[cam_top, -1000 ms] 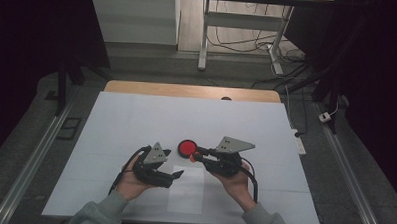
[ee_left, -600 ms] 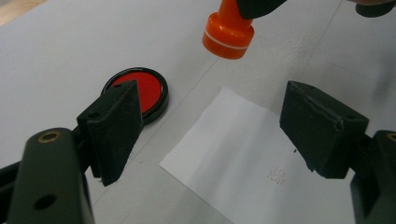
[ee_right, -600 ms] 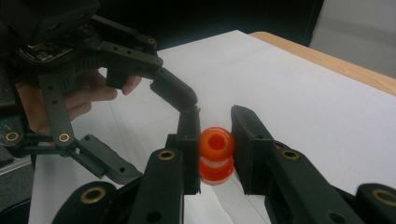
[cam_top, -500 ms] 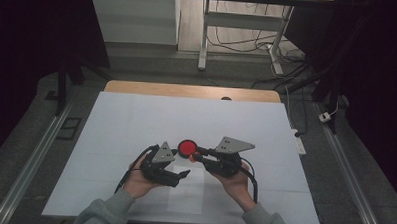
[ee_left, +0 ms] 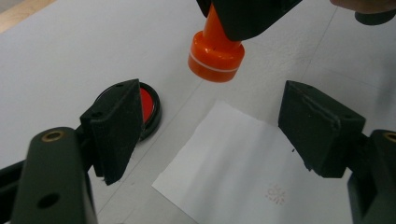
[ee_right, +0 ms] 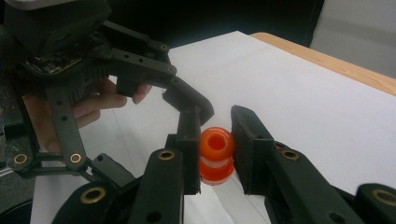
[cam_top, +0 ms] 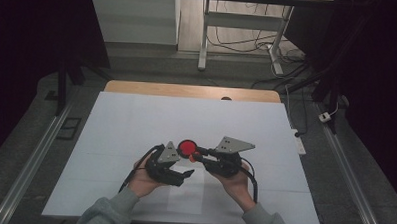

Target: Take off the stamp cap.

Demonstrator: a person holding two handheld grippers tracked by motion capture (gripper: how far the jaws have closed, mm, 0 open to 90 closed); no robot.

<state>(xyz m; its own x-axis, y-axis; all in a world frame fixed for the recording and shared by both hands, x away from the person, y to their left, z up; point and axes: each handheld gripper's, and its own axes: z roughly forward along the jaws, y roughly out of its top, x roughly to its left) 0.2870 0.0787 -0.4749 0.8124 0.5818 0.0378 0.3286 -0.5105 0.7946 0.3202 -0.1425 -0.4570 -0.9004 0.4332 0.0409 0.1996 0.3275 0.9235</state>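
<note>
- The small orange plastic stamp with a white band [ee_left: 216, 52] hangs in our right tongs [ee_right: 215, 154], pinched by its stem, face down above the counter between the round black ink pad with its red centre [ee_left: 148, 105] and the white paper slip [ee_left: 243, 163].
- One faint reddish mark [ee_left: 276, 195] already sits on the slip, so we judge a first impression done — what is left looks like re-inking on the pad and pressing again, or setting the stamp down.
- Our left tongs [cam_top: 184, 174] stand open with nothing between them, hovering low over the slip's near corner; the jaws have just been closing slightly.
- The two tongs are close together, so we have little room between them.
- The white sheet on the counter [cam_top: 136, 120] lies bare ahead and to both sides — plenty of room there — while its near edge runs just below our hands.
</note>
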